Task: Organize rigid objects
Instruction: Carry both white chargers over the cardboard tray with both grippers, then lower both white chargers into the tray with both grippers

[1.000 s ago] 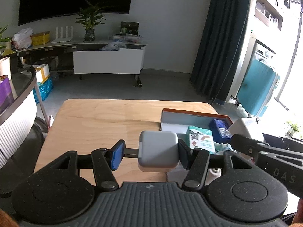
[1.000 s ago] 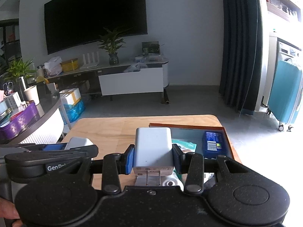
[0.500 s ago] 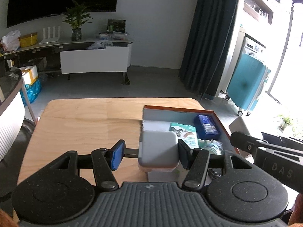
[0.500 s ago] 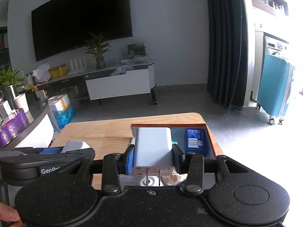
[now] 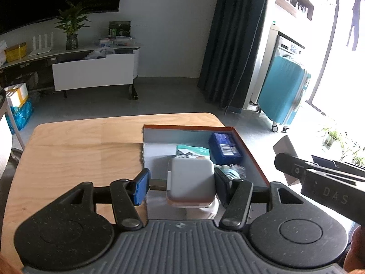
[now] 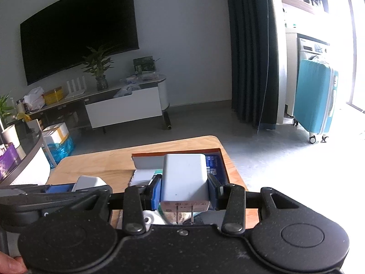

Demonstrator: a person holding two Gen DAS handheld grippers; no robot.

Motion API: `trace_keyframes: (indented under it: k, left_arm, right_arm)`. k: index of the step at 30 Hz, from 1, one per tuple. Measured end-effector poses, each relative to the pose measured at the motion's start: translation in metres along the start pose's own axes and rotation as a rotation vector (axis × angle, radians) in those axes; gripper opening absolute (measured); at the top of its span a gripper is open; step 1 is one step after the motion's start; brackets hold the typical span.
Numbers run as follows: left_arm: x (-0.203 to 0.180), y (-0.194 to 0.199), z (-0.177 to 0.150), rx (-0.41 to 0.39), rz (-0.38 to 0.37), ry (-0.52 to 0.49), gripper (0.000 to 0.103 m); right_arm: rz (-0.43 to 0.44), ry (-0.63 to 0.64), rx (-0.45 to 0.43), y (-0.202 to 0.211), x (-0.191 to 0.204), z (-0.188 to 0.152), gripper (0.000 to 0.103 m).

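Both grippers hang over an orange-rimmed box (image 5: 248, 150) on a wooden table (image 5: 79, 150): left gripper (image 5: 181, 183) pinching a square white charger (image 5: 191, 181), right gripper (image 6: 183, 190) clamped on a taller white plug adapter (image 6: 184, 178), prongs toward the camera. A blue packet (image 5: 224, 147) lies inside the box.

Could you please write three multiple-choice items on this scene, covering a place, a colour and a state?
1. Where does the blue box lie?
A. in the tray
B. on the floor
C. on the shelf

2. What colour is the suitcase?
A. red
B. teal
C. black

3. What does the right gripper hold?
A. nothing
B. a cup
C. a white charger

Answers: 1 A, it rests inside the tray's rim, by the right wall. 2 B, its shell is plainly teal. 3 C, both pads press the charger's sides, prongs towards the camera.
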State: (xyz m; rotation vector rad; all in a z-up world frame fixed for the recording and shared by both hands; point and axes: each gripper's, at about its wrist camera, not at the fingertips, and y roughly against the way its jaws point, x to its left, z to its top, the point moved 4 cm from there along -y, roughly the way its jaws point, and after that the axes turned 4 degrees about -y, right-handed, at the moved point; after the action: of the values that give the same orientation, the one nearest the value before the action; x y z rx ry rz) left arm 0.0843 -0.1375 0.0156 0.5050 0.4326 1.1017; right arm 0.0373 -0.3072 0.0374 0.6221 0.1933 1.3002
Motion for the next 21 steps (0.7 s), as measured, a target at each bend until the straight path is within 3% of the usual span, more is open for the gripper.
trace_keyframes:
  k: [21]
  left_arm:
    - [-0.018, -0.02, 0.006, 0.015, -0.033, -0.045, 0.059]
  right_arm:
    - [-0.012, -0.022, -0.002, -0.012, -0.015, 0.001, 0.05]
